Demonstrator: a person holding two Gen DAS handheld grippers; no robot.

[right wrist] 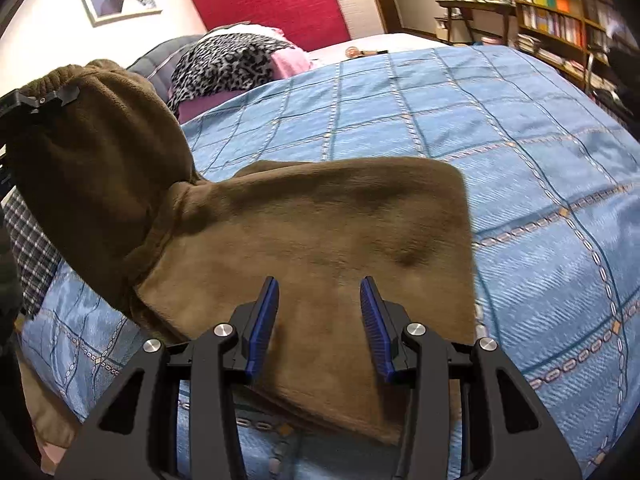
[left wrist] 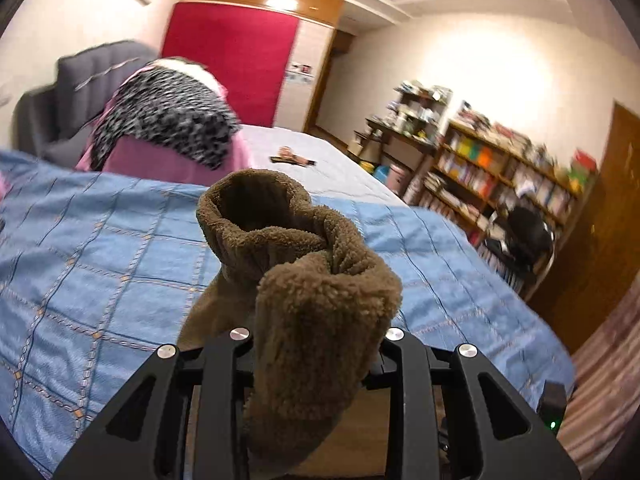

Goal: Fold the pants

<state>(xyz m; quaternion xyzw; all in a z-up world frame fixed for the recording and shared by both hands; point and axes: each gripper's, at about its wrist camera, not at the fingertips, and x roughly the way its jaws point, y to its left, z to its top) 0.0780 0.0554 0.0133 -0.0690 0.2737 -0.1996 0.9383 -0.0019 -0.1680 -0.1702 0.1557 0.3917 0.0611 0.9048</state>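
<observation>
Left wrist view: my left gripper (left wrist: 316, 344) clamped the fleece pants (left wrist: 304, 264), soft, floppy, best held at the cuff; right gripper (right wrist: 320, 320) hung unclenched.

The left hand-held gripper (left wrist: 316, 344) is a matte black frame of angular arms with triangular cut-outs. Four round silver screw heads sit across its top, two on the inner arms and two on the outer ones. At its far right edge a small dark box carries a green light. Its fingertips are hidden under cloth.

The right hand-held gripper (right wrist: 320, 320) has the same black frame, the same triangular cut-outs and the same four silver screws. Its two fingers (right wrist: 262, 326) are faced with ribbed blue pads, narrow and tapering to a point at the far end, set in black holders.

No sleeve or hand shows in either view.
</observation>
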